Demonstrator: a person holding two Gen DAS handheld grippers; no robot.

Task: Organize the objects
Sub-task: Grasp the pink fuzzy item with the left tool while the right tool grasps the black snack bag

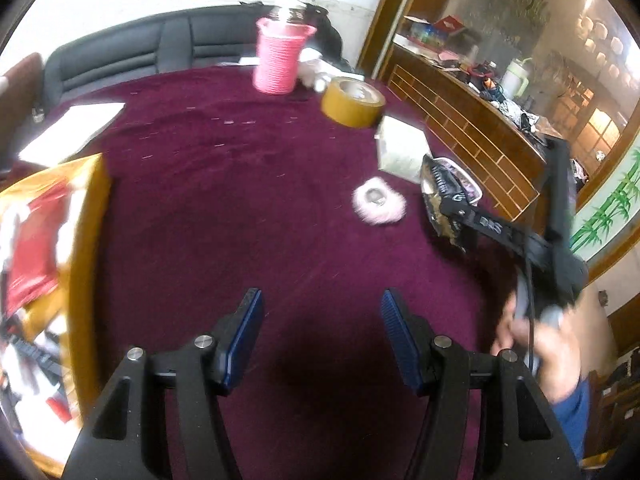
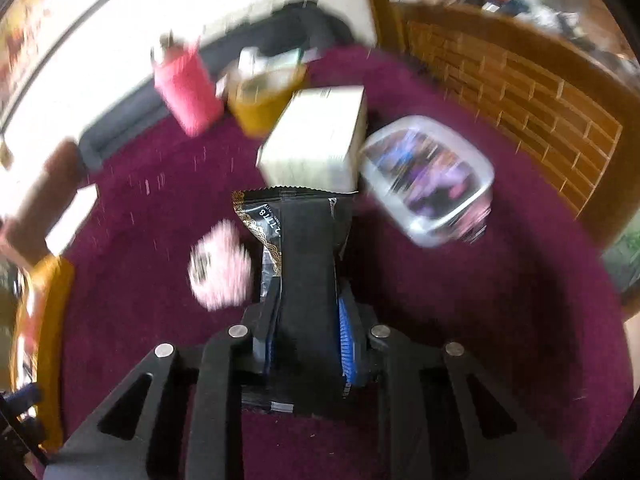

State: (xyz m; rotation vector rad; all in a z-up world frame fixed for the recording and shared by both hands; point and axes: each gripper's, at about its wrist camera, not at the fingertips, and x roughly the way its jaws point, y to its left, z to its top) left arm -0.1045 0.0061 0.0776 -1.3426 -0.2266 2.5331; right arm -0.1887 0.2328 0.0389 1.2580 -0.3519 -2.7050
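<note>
My right gripper (image 2: 306, 320) clamps a black packet (image 2: 304, 248) above the maroon table (image 2: 440, 320); left gripper (image 1: 322, 332) spread wide, holding nothing.

1. Black packet (image 2: 308, 264) in my right hand-held gripper (image 2: 308, 332): printed characters near the top seam, roughly "2TTT8", seen upside down; reading uncertain.
2. Other print on the packet: too blurred to read.
3. Elsewhere: no legible text.

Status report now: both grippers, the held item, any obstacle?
Left gripper open, empty. Right gripper shut on black foil snack packet. Fluffy pink scrunchie close beside packet; white carton just ahead.
</note>
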